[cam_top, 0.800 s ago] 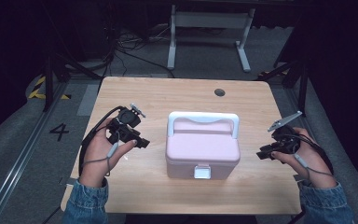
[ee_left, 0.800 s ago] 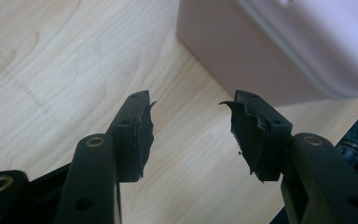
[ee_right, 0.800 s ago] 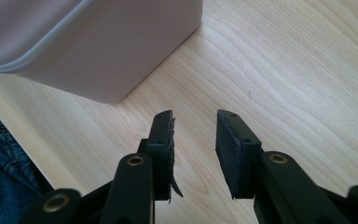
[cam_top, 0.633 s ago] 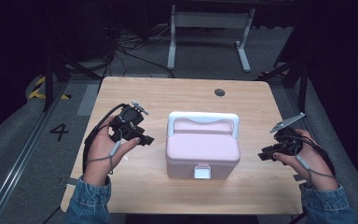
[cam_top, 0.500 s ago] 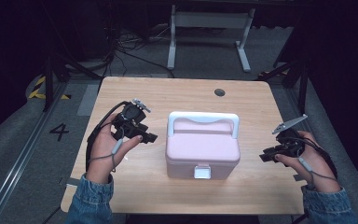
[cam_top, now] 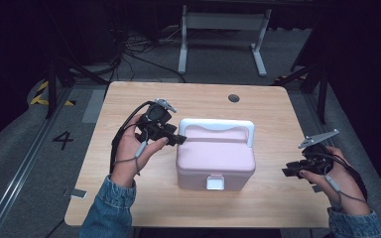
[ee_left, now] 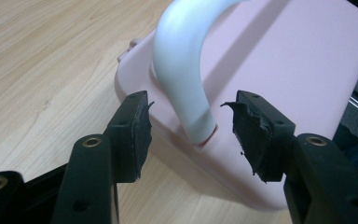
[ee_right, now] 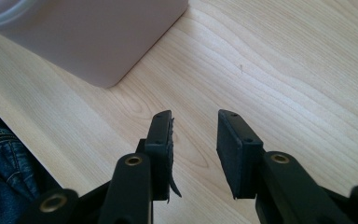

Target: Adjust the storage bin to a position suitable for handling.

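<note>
High view showed the pink box [cam_top: 216, 158] mid-counter [cam_top: 129, 99]; left gripper [cam_top: 176, 139], released, straddled its white handle [ee_left: 184, 70] at the left end; right gripper [cam_top: 290, 171] hovered released, well right.

A light wooden desk [cam_top: 278, 119] with a small round hole [cam_top: 234, 98] stands on grey floor [cam_top: 20, 168] marked with a "4" [cam_top: 63, 140], a white frame [cam_top: 223, 22] behind it.

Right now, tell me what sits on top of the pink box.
A white handle arches over the pink box lid; the open left gripper straddles its end. The contents are hidden by the closed lid.
</note>
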A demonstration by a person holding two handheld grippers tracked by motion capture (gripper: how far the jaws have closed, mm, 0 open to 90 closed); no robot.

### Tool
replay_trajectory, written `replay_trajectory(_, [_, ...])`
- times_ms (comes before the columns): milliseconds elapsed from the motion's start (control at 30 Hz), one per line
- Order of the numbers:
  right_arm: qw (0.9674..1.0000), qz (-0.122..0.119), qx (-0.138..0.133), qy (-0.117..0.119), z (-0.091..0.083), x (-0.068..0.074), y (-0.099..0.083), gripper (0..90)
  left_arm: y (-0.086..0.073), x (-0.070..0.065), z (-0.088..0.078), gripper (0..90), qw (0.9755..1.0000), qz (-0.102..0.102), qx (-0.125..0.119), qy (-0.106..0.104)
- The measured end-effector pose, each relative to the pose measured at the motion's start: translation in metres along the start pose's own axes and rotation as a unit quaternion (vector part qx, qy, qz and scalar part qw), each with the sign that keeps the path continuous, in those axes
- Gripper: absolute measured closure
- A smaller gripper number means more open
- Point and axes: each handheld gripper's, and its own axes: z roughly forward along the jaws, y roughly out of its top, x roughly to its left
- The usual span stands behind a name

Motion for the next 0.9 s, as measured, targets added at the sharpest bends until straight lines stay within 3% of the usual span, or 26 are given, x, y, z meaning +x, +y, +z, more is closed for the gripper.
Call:
replay_trajectory(167, [0.9999, 0.009, -0.009, 0.003, -0.002, 0.001, -0.006, 67.2, 0.006, 0.001, 0.012, 47.1, 1.0000, 0.004, 0.003, 0.004])
replay_trajectory(300, [0.9999, 0.009, -0.011, 0.002, -0.001, 0.001, -0.008, 66.9, 0.008, 0.005, 0.021, 47.4, 1.0000, 0.005, -0.007, 0.003])
replay_trajectory(367, [0.9999, 0.010, -0.010, 0.002, 0.000, 0.002, -0.008, 66.7, 0.009, 0.005, 0.025, 49.6, 0.9998, 0.016, -0.013, 0.003])
replay_trajectory(433, [0.9999, 0.010, -0.010, 0.004, 0.002, 0.002, -0.007, 66.6, 0.012, 0.001, 0.031, 52.2, 0.9993, 0.028, -0.017, 0.017])
replay_trajectory(467, [0.9999, 0.005, -0.012, 0.003, 0.003, 0.002, -0.007, 66.6, 0.012, 0.001, 0.031, 52.3, 0.9993, 0.028, -0.017, 0.017])
replay_trajectory(500, [0.9999, 0.005, -0.012, 0.003, 0.003, 0.002, -0.007, 66.6, 0.012, -0.003, 0.031, 52.3, 0.9987, 0.033, -0.023, 0.030])
replay_trajectory(533, [0.9999, 0.005, -0.010, 0.005, 0.003, 0.003, -0.006, 66.6, 0.012, -0.006, 0.028, 59.3, 0.9980, 0.041, -0.018, 0.045])
replay_trajectory(767, [1.0000, -0.001, -0.006, 0.008, 0.007, 0.004, -0.005, 66.7, 0.010, -0.017, 0.018, 69.8, 0.9964, 0.059, -0.032, 0.052])
replay_trajectory(900, [0.9999, 0.001, -0.009, 0.007, 0.007, 0.003, -0.005, 66.7, 0.012, -0.025, 0.012, 71.1, 0.9950, 0.078, -0.022, 0.059])
